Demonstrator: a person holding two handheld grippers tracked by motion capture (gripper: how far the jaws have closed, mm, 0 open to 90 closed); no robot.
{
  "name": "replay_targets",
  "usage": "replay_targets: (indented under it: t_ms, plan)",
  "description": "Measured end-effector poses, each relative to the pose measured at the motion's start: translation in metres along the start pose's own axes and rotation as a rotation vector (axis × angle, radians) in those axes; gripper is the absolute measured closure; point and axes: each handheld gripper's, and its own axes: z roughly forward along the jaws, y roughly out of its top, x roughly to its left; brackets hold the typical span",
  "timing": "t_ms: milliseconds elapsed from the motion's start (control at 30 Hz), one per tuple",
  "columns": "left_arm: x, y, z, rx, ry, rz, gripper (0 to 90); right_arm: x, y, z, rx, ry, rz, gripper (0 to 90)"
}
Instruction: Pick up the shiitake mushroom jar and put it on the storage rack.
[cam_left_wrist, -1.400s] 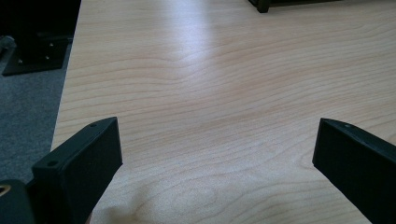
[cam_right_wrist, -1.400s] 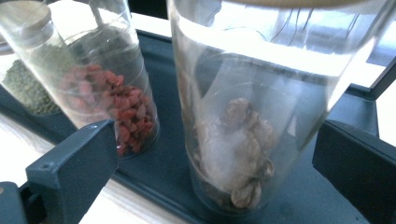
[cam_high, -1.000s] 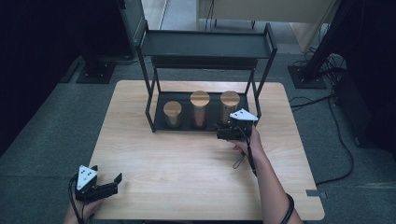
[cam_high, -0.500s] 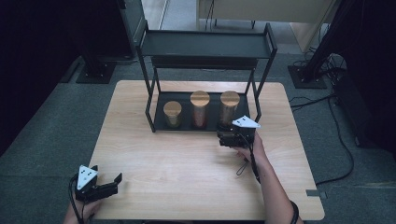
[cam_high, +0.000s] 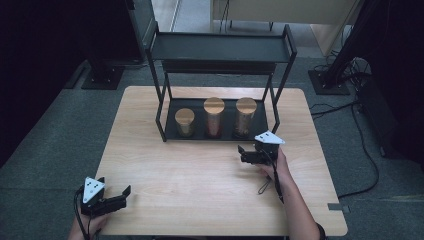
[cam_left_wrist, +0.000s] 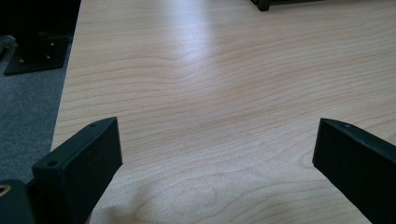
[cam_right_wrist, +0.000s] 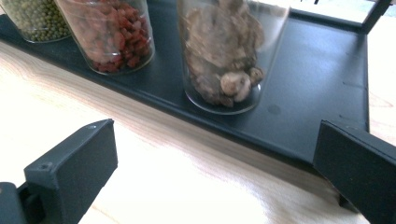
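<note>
From the high view, your right gripper is hovering just in front of the rack, near its right post, while your left gripper is sitting well away from the rack at the near left corner of the table. That view is showing three jars on the rack's bottom tray, each with a wooden lid, but not what is inside them. The right gripper view is giving you that: the right jar is holding pale brown chunks, the middle jar red berries, the left jar green beans, all standing on the black tray. Your right gripper is facing the right jar, jaws spread wide, gripping nothing and touching nothing. In the left gripper view, your left gripper is also gaping wide over bare wood, holding nothing, with the rack's foot far ahead.
</note>
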Motion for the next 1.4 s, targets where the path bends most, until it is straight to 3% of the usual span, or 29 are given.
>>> replay_targets:
  t_ms: [267,467,633,1400]
  plan:
    - [0.0,0.0,0.0,0.003,0.004,-0.001,1.5,-0.006,-0.009,-0.007,-0.005,0.013,0.033,0.0]
    - [0.0,0.0,0.001,0.006,0.005,0.004,1.5,-0.008,-0.015,-0.009,-0.013,-0.013,0.042,3.1]
    - [0.0,0.0,0.001,0.006,0.005,0.003,1.5,-0.008,-0.017,-0.012,-0.002,-0.026,0.022,3.6]
    - [-0.001,0.0,0.001,0.009,0.012,0.005,1.5,-0.019,-0.033,-0.038,0.0,-0.031,0.014,2.9]
